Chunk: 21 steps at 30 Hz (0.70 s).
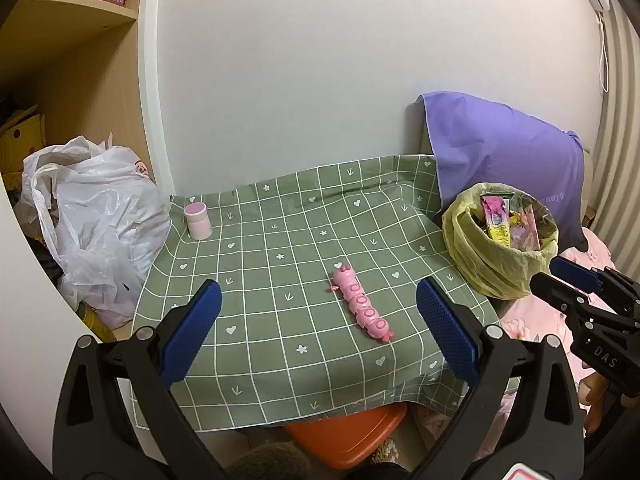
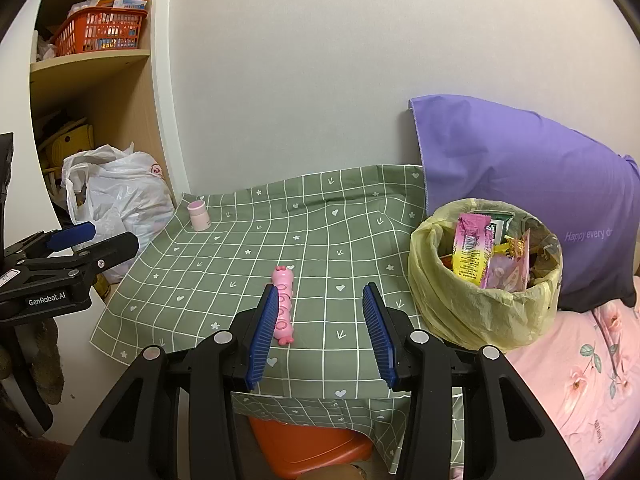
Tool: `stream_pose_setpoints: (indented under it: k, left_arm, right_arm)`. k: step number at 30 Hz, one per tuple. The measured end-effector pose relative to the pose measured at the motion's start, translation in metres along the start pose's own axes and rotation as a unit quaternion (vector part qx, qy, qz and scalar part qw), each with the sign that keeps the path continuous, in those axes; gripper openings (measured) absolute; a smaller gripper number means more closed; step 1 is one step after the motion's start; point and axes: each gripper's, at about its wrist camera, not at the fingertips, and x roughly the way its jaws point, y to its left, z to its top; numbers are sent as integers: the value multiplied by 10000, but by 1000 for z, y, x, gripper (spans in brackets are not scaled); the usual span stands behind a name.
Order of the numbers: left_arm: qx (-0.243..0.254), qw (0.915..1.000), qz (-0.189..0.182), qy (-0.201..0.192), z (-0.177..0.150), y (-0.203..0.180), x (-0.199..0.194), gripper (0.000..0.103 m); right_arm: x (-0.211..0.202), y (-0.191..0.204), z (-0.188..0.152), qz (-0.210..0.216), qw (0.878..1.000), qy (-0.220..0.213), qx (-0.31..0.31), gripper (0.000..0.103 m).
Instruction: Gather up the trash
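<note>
A small bin lined with a yellow bag stands at the table's right edge, full of snack wrappers. A pink caterpillar toy lies mid-table on the green checked cloth. A small pink cup stands at the far left corner. My left gripper is open and empty, held above the table's near side. My right gripper is open and empty, near the front edge, its left finger beside the toy. In the left wrist view the right gripper shows at the right.
A white plastic bag sits left of the table by a shelf with an orange basket. A purple pillow leans behind the bin. Pink bedding lies at right. An orange stool is under the table.
</note>
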Motion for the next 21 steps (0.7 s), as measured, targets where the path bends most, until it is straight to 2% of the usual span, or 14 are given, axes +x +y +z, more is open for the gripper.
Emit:
stream_pose_setpoints:
  k: [21]
  left_arm:
    - [5, 10000, -8, 24, 0, 3, 1, 93]
  right_arm:
    - [4, 1, -1, 2, 10000, 11, -12, 41]
